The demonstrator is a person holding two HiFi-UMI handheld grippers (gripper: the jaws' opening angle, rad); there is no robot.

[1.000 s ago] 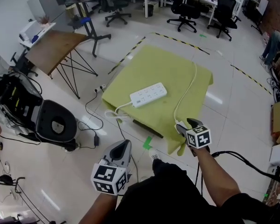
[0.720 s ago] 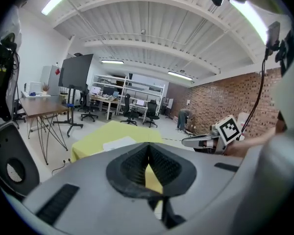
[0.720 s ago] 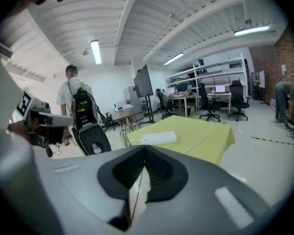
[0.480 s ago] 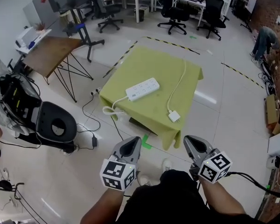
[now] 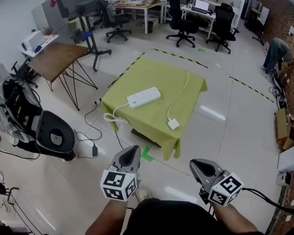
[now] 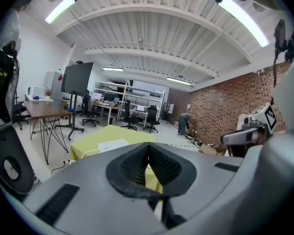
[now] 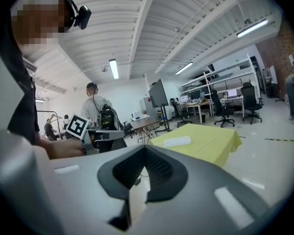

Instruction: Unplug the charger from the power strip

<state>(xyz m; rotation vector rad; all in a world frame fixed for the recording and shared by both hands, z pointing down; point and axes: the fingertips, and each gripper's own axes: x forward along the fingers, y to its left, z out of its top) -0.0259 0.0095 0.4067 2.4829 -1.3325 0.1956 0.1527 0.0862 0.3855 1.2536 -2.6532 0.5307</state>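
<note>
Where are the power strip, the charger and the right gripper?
power strip [image 5: 143, 97], head view, middle of its white top.
charger [image 5: 173, 124], head view, middle of its white block.
right gripper [image 5: 198, 166], head view, tips of its shut jaws.

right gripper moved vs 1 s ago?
Yes. The right gripper was at the table's near edge by the charger; now it is pulled back toward the person, clear of the table, shut and empty.

The bench [image 5: 188, 80], draped in yellow-green cloth [image 5: 152, 70], carries a white power strip [image 5: 143, 97] and, apart from it, a white charger [image 5: 173, 124] with its cable [image 5: 179, 93].
</note>
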